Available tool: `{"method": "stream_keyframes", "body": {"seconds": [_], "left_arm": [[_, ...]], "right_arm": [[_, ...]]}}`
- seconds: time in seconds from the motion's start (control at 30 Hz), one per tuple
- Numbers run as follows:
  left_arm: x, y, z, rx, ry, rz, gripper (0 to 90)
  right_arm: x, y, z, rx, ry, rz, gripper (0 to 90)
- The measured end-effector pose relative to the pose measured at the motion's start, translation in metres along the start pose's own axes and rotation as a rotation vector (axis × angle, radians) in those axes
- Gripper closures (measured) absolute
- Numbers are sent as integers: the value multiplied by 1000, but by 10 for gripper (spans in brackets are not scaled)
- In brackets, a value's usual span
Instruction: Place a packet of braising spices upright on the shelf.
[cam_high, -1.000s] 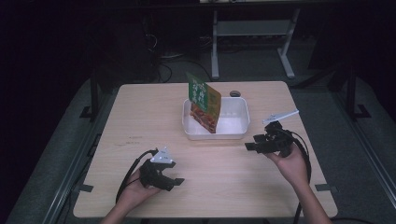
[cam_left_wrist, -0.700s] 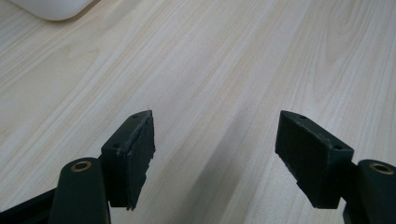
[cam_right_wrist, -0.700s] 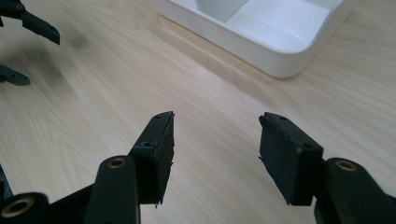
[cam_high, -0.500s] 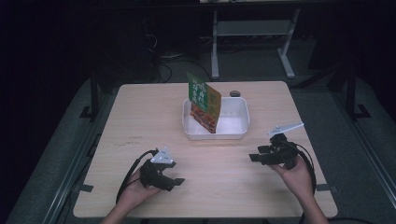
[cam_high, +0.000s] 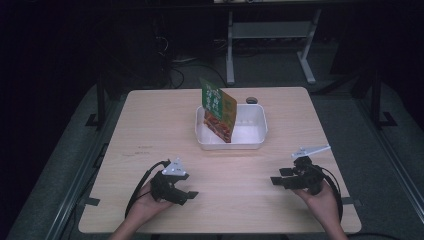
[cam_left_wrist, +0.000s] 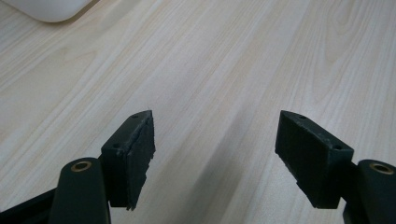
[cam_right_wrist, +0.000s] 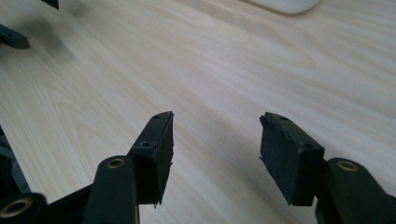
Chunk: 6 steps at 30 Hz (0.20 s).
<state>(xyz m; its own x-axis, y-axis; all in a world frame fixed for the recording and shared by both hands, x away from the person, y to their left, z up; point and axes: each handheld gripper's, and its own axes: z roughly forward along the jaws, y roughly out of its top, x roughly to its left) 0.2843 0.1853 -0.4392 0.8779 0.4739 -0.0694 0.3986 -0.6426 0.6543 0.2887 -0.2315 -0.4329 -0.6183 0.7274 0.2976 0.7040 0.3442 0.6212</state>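
Observation:
A white rectangular tub (cam_high: 251, 131) stands at the middle of the wooden table (cam_high: 150, 125), and a green and orange printed packet (cam_high: 218, 110) leans upright in its left half. My left gripper (cam_high: 187, 196) rests near the front left of the table, open, with bare wood between its jaws (cam_left_wrist: 215, 140). My right gripper (cam_high: 276, 177) lies near the front right, also open over bare wood (cam_right_wrist: 215, 137). Both sit well short of the tub, whose rounded corner (cam_left_wrist: 46, 8) shows at the top of the left gripper view and whose edge (cam_right_wrist: 285, 4) shows in the right gripper view.
A small dark round object (cam_high: 251, 100) lies on the table just behind the tub. Dark floor, cables and a metal frame (cam_high: 270, 35) surround the table. The left gripper's jaw tip (cam_right_wrist: 11, 37) shows at the upper left of the right gripper view.
My right gripper has drawn back from beside the tub toward the front right of the table and come lower. The left gripper has stayed where it was.

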Motion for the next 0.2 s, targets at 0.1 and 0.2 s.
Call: {"method": "stream_keyframes", "body": {"seconds": [0.1, 0.2], "left_arm": [[0, 0, -1, 2, 0, 4, 285], [0, 0, -1, -2, 0, 3, 284]], "right_arm": [[3, -9, 2, -6, -1, 3, 421], [9, -18, 0, -20, -2, -7, 416]]}}
